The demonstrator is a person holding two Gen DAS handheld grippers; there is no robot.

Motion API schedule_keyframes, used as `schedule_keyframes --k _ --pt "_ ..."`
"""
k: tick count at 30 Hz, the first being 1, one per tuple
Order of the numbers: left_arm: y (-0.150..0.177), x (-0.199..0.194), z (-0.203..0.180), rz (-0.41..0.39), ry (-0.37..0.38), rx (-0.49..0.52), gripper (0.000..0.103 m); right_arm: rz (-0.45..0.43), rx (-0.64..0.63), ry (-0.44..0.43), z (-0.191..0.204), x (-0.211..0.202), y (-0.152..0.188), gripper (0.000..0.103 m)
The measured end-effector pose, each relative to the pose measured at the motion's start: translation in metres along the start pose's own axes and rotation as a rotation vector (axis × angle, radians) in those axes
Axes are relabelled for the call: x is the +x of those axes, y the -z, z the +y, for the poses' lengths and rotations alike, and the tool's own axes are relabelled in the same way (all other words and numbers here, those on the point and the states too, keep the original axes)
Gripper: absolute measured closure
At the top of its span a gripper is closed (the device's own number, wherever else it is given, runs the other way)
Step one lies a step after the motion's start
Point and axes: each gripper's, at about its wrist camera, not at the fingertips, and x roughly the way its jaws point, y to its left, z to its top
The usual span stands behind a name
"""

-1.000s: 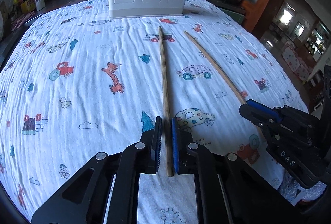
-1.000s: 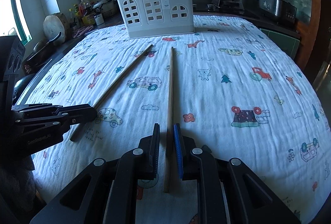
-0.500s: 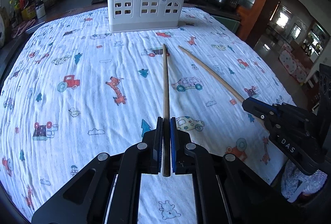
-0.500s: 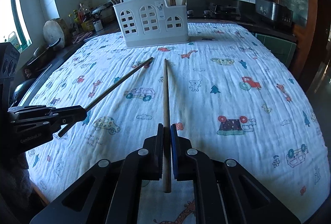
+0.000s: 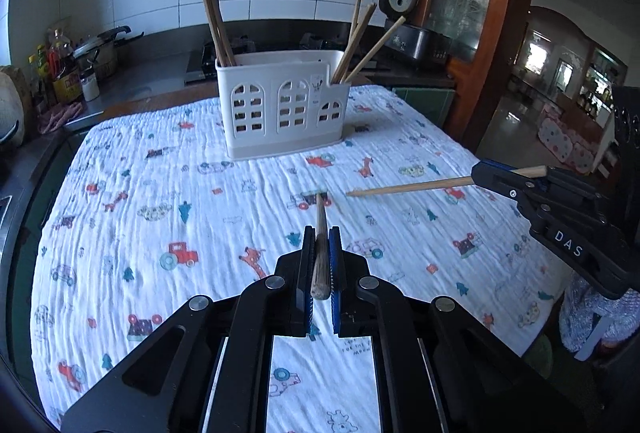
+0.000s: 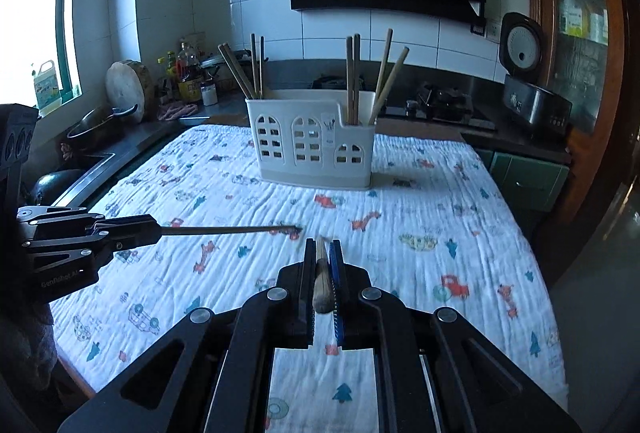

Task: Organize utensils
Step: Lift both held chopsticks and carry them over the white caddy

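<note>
My left gripper [image 5: 320, 237] is shut on a wooden chopstick [image 5: 320, 253] that points forward, lifted above the printed cloth. My right gripper [image 6: 321, 247] is shut on a second wooden chopstick [image 6: 321, 273], also lifted. The right gripper [image 5: 486, 173] shows at the right of the left wrist view with its chopstick [image 5: 408, 188] sticking out leftward. The left gripper [image 6: 154, 229] shows at the left of the right wrist view with its chopstick [image 6: 228, 230]. A white utensil holder [image 5: 282, 105] [image 6: 314, 139] stands at the far end, with several chopsticks upright in its left and right compartments.
The table carries a white cloth [image 5: 160, 217] with cartoon prints. A dark counter behind holds a pot [image 5: 100, 51], bottles [image 6: 184, 73], a round board [image 6: 128, 87] and a rice cooker [image 6: 524, 73]. A wooden cabinet [image 5: 480, 13] stands at the right.
Both grippers closed on the chopsticks that lay on the cloth and lifted them. Both have risen and tilted up, so the holder and wall now show higher.
</note>
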Motion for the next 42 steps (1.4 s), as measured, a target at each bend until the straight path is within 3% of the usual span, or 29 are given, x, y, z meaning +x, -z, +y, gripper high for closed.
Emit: schedule_keyframes --k 9,22,35,42 --pt "-0.038 0.002 0.007 -0.037 0.007 0.017 0.098 -0.015 -0.035 -0.058 -0.002 0.017 -0.048 0.096" --pt "-0.088 0.018 0.027 -0.028 0.019 0.018 0.098 0.018 -0.060 -0.088 -0.019 0.035 -0.100 0.096" --pt "-0.184 -0.019 0.022 -0.184 0.007 0.061 0.098 -0.053 -0.083 -0.092 -0.034 0.011 -0.196 0.096" --pt "-0.233 -0.018 0.029 -0.259 -0.069 0.053 0.098 -0.083 -0.100 -0.127 -0.030 0.012 -0.236 0.096"
